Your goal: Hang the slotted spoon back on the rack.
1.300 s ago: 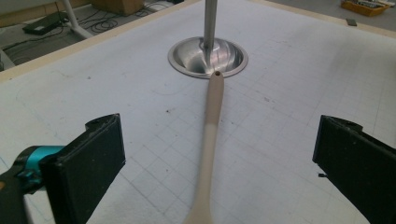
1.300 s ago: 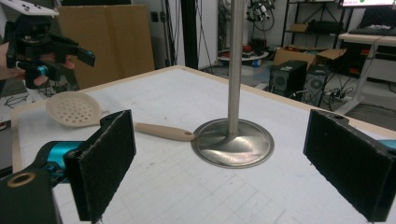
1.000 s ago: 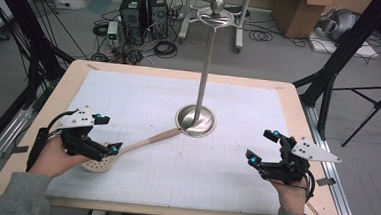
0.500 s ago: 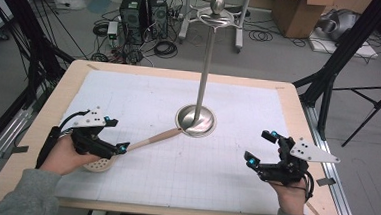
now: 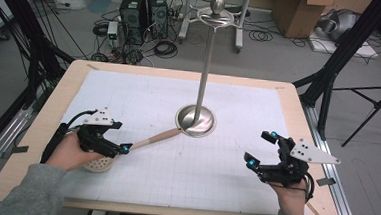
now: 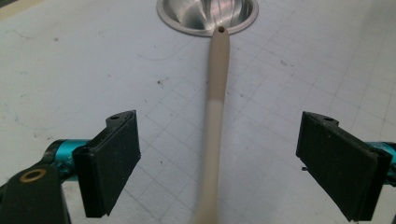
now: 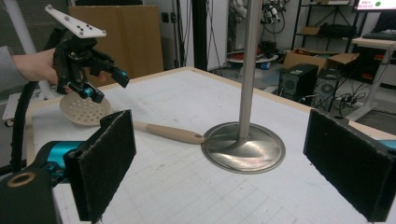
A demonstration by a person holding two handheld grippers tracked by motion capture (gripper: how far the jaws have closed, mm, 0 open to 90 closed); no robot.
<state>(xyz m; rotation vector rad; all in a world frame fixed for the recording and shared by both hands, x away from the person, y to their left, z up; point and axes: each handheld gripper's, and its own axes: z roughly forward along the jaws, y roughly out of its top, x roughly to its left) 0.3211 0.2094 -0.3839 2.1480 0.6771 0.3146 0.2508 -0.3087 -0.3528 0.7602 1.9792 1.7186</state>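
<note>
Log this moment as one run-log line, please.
left hand-held gripper: jaws just been closing, straddling skimmer handle, not gripping | right hand-held gripper: open, empty | stand base: touches handle tip

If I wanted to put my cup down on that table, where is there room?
Bare white grid mat lies left of the tall metal stand's round base toward the far edge, again right of it, and in front between the left gripper and right gripper. It is crowded where the beige perforated skimmer spoon runs from the left gripper to the base.
</note>
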